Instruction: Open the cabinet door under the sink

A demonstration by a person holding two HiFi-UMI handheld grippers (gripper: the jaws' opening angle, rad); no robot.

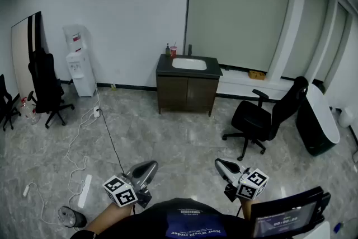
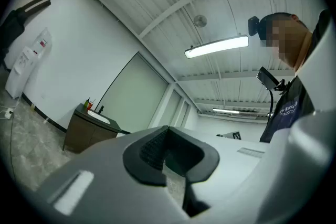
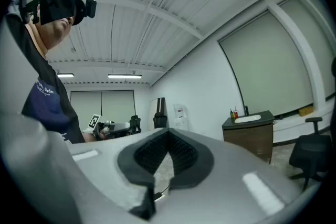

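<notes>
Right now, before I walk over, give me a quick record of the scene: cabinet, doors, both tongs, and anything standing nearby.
cabinet: against the far wall, sink on top
doors: both closed
left tongs: shut, empty, across the room from the cabinet
right tongs: shut, empty, across the room from the cabinet
chair: black, on the floor right of the cabinet
dispenser: white, at the wall left of the cabinet

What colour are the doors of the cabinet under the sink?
Dark brown wood; the cabinet doors show best in the head view.
</notes>
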